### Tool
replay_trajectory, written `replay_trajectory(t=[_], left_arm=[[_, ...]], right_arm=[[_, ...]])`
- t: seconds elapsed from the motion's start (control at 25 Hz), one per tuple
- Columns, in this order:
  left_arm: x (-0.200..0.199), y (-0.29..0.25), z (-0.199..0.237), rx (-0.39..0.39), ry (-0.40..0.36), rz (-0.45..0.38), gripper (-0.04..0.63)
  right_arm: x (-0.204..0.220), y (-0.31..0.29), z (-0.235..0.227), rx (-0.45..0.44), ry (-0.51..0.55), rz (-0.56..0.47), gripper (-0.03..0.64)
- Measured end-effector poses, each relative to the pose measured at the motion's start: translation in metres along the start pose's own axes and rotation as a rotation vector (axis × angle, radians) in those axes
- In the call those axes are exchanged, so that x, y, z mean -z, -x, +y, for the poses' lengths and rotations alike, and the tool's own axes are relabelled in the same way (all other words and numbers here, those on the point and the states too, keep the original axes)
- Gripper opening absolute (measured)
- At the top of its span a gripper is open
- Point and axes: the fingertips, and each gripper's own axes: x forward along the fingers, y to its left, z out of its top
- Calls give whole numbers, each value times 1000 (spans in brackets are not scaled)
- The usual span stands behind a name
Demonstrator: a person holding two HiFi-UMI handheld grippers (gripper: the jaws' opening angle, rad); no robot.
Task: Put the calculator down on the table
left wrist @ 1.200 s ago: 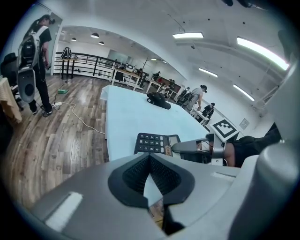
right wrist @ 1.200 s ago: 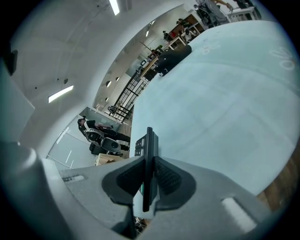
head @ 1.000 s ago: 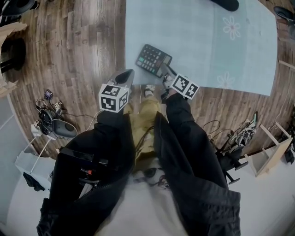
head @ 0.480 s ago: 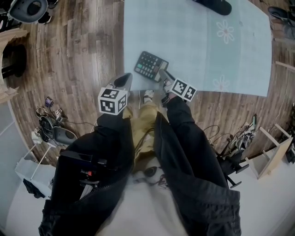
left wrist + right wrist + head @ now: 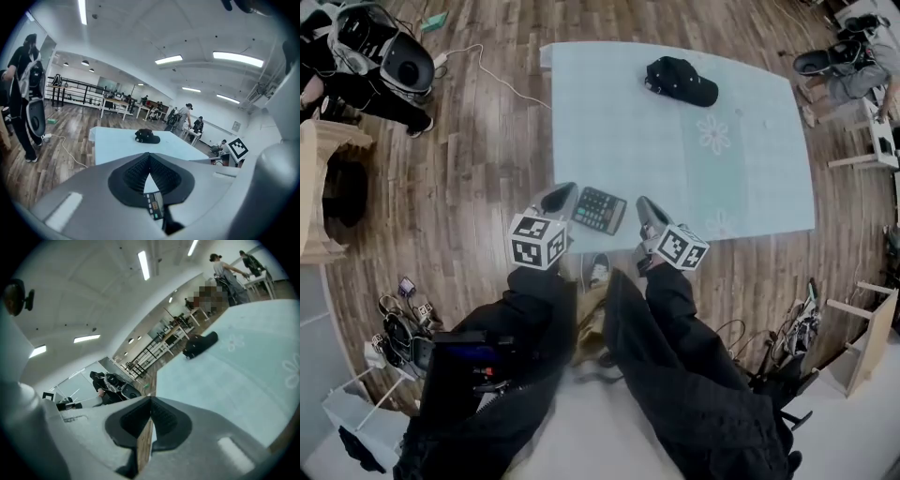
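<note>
- The room is bright and evenly lit. Long ceiling strip lights [image 5: 236, 58] glow white, slightly blown out, in both gripper views.
- Shadows are soft and weak, and the pale worktop [image 5: 609, 112] is lit evenly across its surface.
- The wooden floor [image 5: 70, 126] carries a mild sheen.
- Both gripper views are strongly fisheye: straight lines bow and the corners fall to a black vignette.
- The near bodies of the left hand-held gripper [image 5: 149, 157] and the right hand-held gripper [image 5: 151, 401] are soft and out of focus, while the far room is sharper.
- The head view also bulges at its edges, and its lower part, with the dark sleeves [image 5: 675, 356], is smeared.
</note>
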Motion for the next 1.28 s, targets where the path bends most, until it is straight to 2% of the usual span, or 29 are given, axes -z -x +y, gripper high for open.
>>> replay_trajectory(t=[0.2, 0.36, 0.52, 0.76, 1.0, 1.28], left_arm=[[-77, 14, -18, 46, -29, -137, -5], [-130, 35, -42, 101, -98, -243, -5], [-166, 51, -59, 153, -132, -308, -5], [-193, 68, -73, 172, -193, -358, -4], [-215, 81, -85, 198, -223, -406, -3], [-223, 87, -90, 191, -257, -417, -4]], right_arm=[[-79, 9, 85, -119, 189, -120, -3], [-123, 22, 141, -133, 340, -200, -3], [-141, 26, 176, -127, 443, -224, -3], [-156, 40, 218, -125, 597, -268, -2], [-176, 55, 247, -109, 721, -362, -2], [-180, 57, 259, -92, 788, -390, -2]])
